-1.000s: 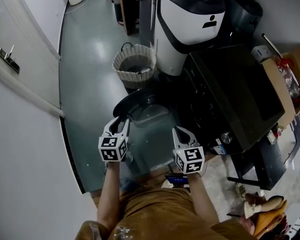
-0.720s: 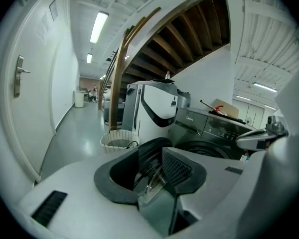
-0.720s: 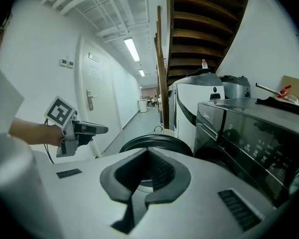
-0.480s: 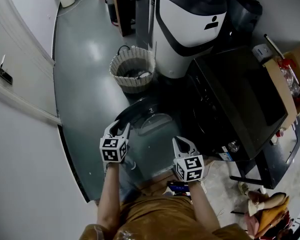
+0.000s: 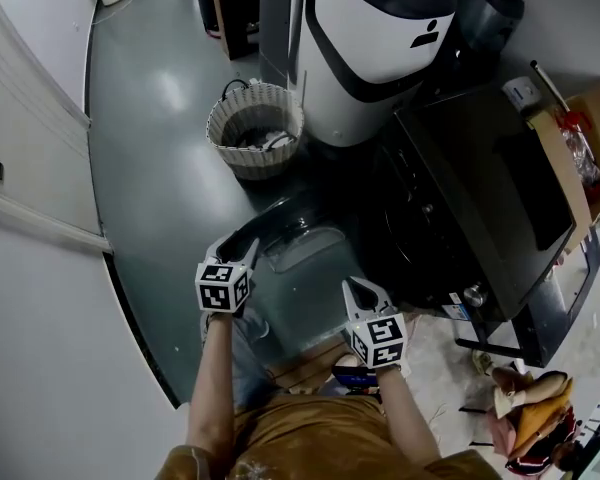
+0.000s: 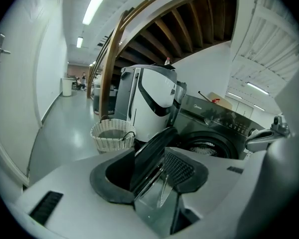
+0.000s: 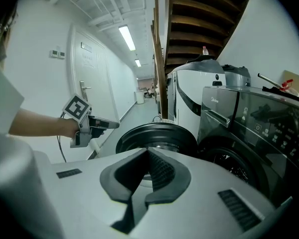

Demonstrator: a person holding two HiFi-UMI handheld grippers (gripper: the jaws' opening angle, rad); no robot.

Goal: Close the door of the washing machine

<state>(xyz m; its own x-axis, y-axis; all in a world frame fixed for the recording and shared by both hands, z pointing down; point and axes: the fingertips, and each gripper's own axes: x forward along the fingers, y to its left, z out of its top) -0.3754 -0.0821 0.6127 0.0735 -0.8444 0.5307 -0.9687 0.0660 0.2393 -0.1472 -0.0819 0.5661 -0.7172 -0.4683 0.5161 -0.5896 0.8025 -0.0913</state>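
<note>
Over grey floor (image 5: 150,168), had left gripper (image 5: 235,251) clamped on the open door (image 5: 305,253), right gripper (image 5: 365,286) pinched together, empty; washing machine (image 5: 480,188) not yet closed.

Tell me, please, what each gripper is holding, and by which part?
The left gripper clamps the round black glass-windowed washing machine door by its outer rim; the right gripper is shut on nothing.

Round glass door (image 5: 298,253) stands swung open from dark washing machine (image 5: 480,183).
</note>
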